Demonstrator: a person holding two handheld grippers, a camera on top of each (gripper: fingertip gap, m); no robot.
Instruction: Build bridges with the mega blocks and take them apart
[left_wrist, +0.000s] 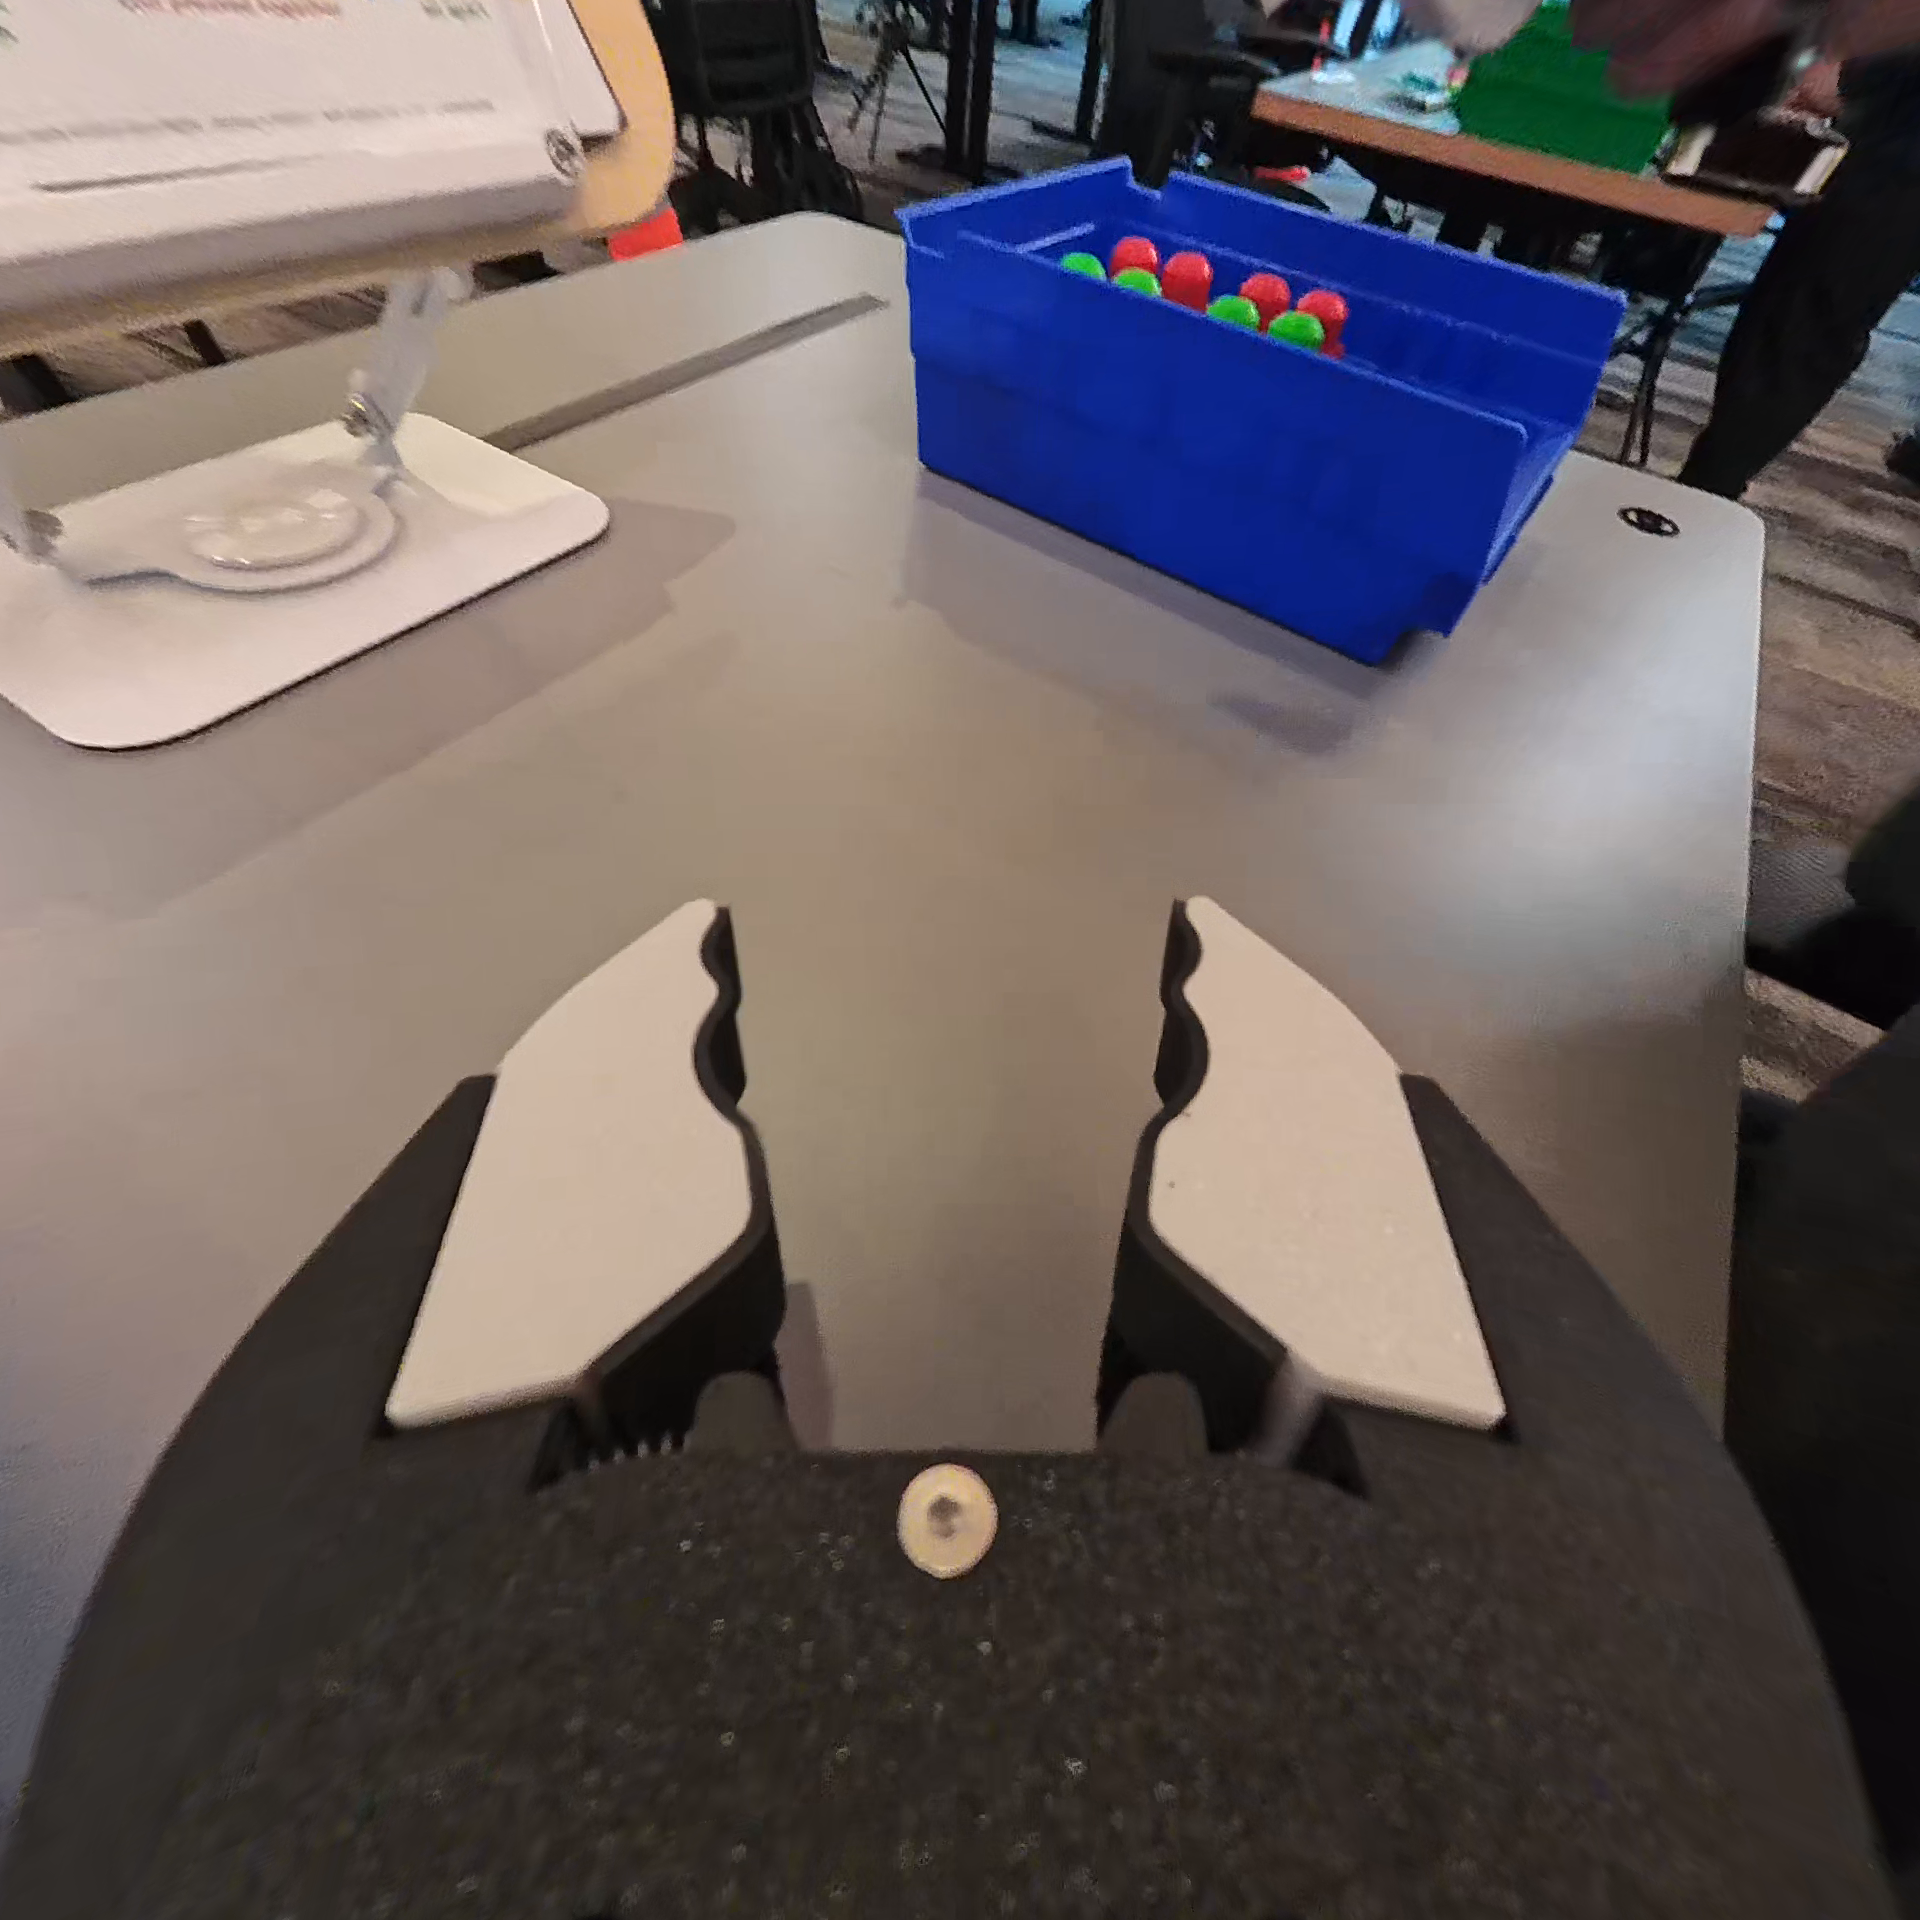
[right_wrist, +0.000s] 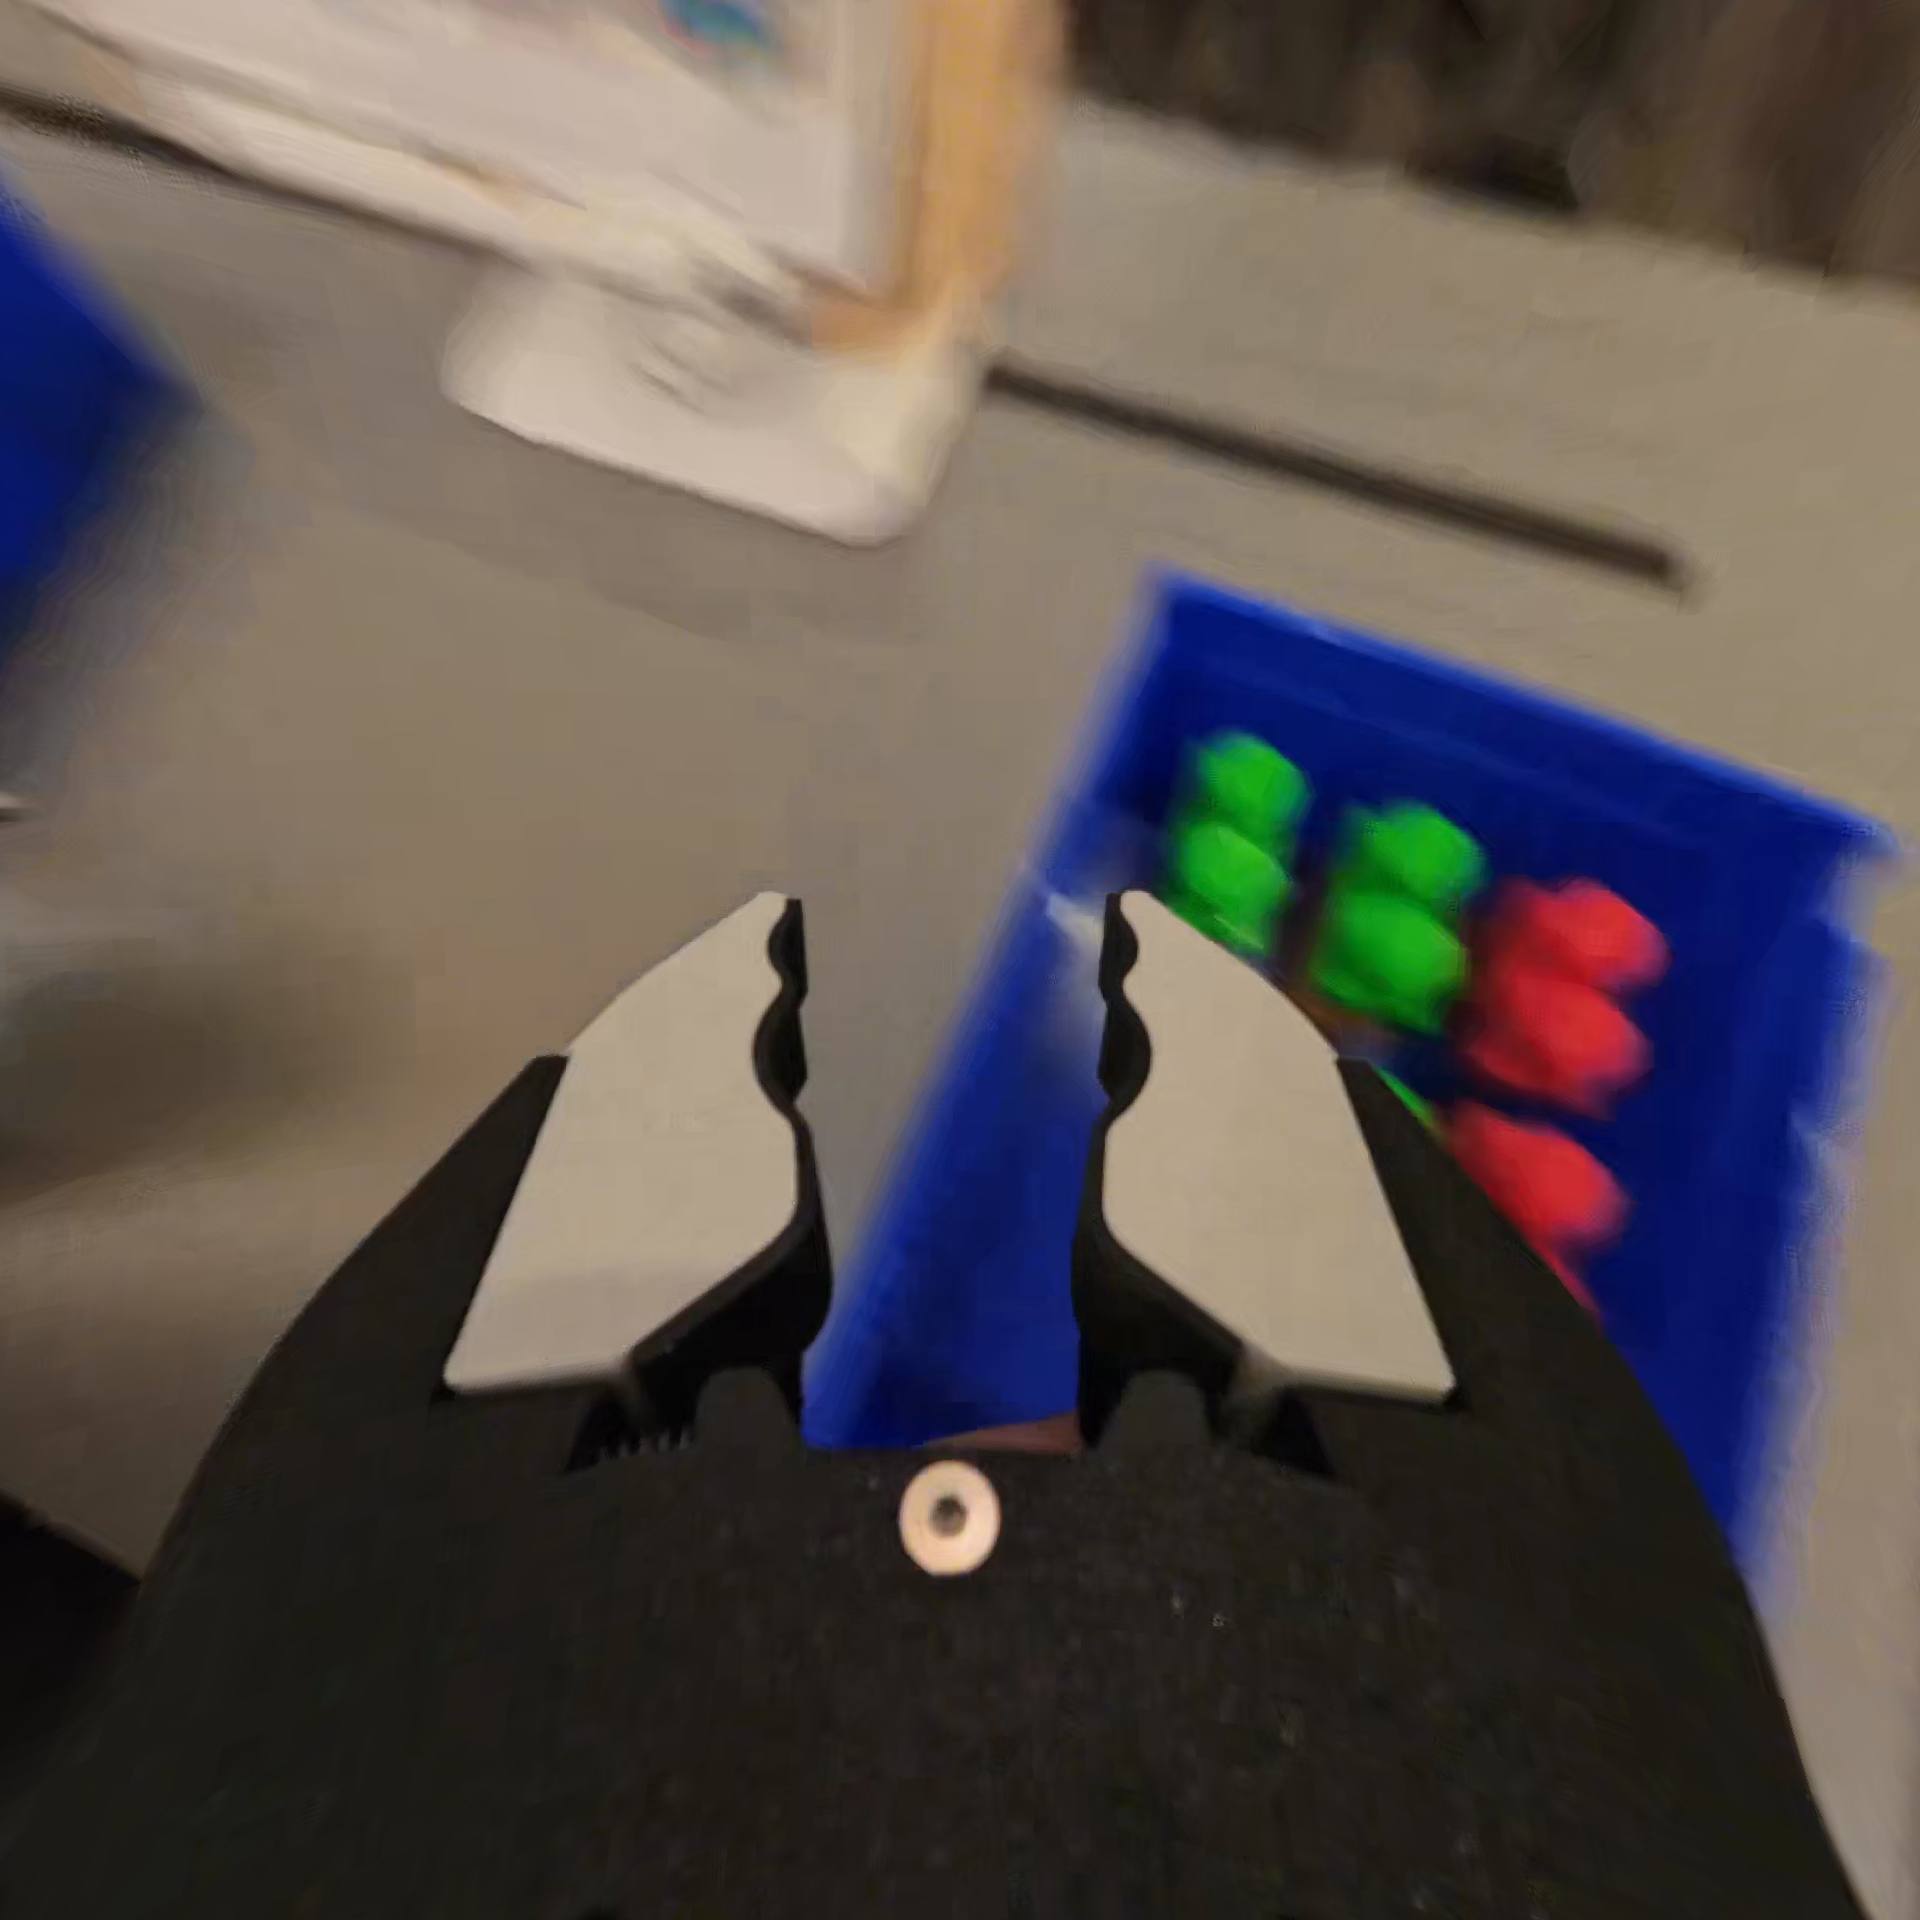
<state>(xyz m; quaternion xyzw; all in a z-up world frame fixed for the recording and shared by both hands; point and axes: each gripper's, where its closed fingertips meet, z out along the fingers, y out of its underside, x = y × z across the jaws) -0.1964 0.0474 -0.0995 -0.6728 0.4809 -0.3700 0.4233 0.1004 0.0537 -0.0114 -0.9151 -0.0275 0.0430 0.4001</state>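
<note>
Hovering over the grey table in the left wrist view, left gripper with jaws apart and nothing between them; blue bin well ahead, red blocks and green blocks standing inside; white stand off to the left. Blurred in the right wrist view (heavy smear), right gripper spread and empty above the bin's near wall; green and red blocks just beyond the tips.

White tablet stand w/ tilted panel on grey table, wooden desk behind
</note>
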